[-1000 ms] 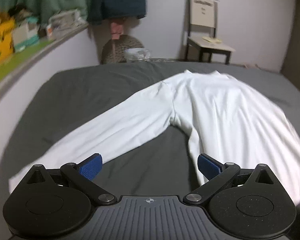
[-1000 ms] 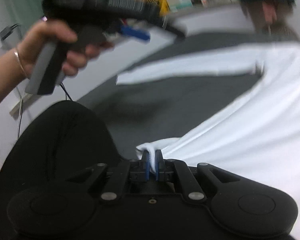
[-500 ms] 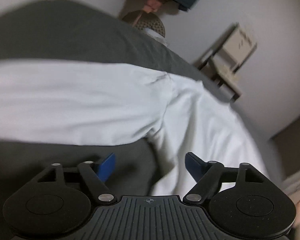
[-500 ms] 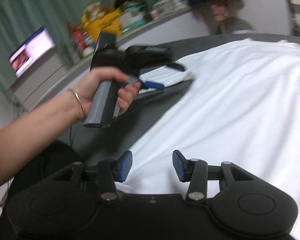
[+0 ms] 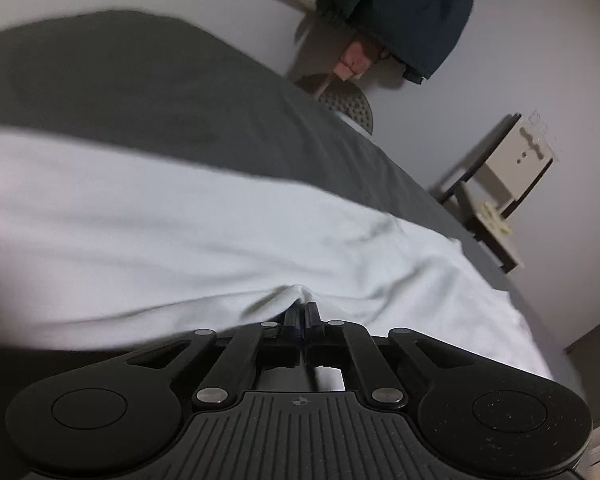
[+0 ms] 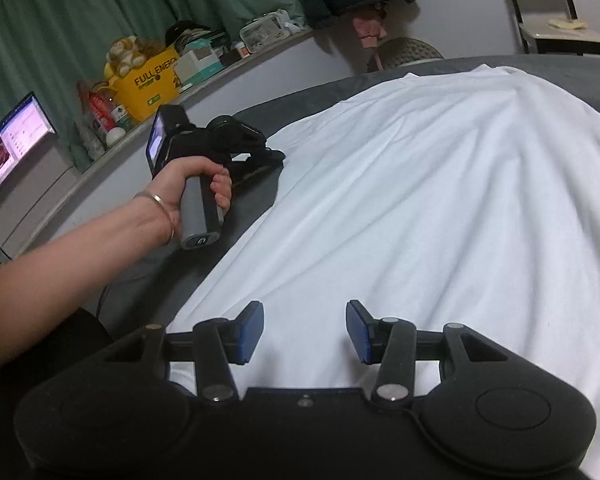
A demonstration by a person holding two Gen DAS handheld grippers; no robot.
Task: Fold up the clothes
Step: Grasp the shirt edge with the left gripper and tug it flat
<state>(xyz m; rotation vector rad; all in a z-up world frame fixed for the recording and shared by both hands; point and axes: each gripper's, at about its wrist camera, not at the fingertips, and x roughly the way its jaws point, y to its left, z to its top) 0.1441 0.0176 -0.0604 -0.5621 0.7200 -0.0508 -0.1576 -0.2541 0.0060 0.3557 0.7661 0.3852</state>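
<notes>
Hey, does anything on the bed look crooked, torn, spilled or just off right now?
Nothing stands out. The white shirt lies spread on the grey bed, only wrinkled. The left hand-held gripper is shut on a pinch of its fabric; the right hand-held gripper is open above it. No stains or tears show.

Left wrist view: white shirt [image 5: 180,240] motion-blurred on the left, cut off at the frame edge. Left gripper [image 5: 302,312] tips buried in a fabric fold, pads unseen. Right wrist view: shirt's right side runs out of frame; laptop [image 6: 12,140] screen unreadable; shelf [image 6: 220,76] clutter too small to identify.
</notes>
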